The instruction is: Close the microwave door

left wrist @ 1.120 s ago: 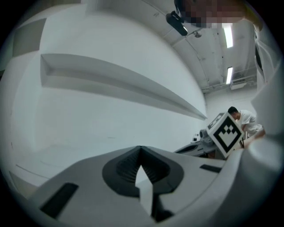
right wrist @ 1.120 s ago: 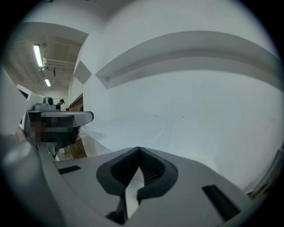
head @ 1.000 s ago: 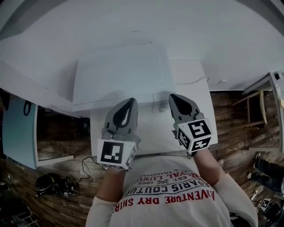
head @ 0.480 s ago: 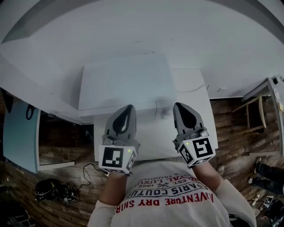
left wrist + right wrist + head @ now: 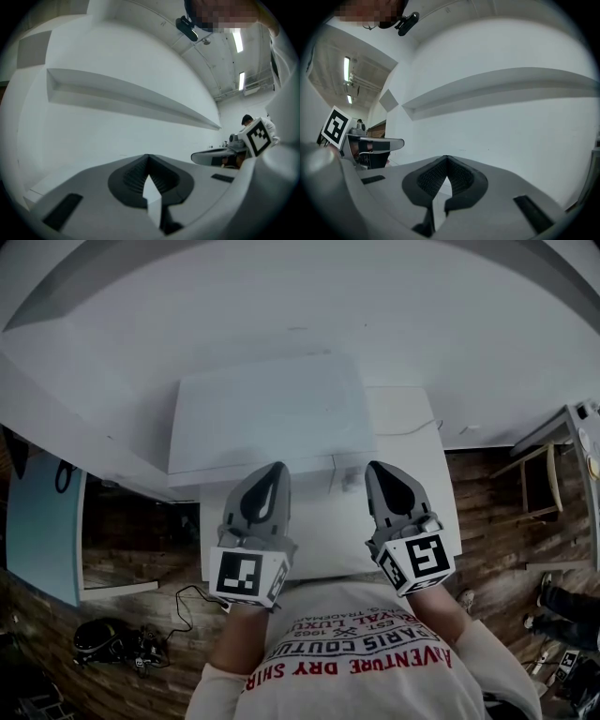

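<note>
Little has shifted: in the head view, the left hand-held gripper and right hand-held gripper point at the white microwave, just ahead of their tips on the table. Left gripper view: jaws pressed together, empty. Right gripper view: likewise.

The person wears a white T-shirt printed with red and dark lettering, and pale sleeves. Each hand carries a grey plastic tool, the left gripper and the right gripper. Both taper to a rounded point and are lined inside with black ribbed pads. Each bears a white cube with black square markers.
</note>
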The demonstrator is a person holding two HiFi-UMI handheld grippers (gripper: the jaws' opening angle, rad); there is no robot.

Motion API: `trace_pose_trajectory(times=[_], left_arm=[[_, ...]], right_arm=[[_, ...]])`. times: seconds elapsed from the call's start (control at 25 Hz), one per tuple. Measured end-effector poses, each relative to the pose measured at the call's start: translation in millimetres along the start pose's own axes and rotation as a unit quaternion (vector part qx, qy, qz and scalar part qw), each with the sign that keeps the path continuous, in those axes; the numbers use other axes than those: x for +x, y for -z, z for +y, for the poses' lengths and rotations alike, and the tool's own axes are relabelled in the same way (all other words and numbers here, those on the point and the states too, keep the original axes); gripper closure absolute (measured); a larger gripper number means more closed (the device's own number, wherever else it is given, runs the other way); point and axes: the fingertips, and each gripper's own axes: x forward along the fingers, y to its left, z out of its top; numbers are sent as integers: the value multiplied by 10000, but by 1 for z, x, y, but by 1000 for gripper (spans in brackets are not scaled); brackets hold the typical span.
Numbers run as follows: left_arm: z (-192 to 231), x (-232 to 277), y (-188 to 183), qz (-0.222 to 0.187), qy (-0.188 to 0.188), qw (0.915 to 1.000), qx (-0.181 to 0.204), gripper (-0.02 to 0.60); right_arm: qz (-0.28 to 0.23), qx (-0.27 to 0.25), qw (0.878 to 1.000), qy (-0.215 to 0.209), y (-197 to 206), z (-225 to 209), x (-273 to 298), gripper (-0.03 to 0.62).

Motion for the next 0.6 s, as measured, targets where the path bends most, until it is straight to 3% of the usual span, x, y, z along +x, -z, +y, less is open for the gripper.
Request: trace_pose_trajectory(times=[0.6], left_arm=[[-2,2,6,64,40,10000,-56,578]], right_arm=[[34,-104,9999,130,2,-5,0,585]])
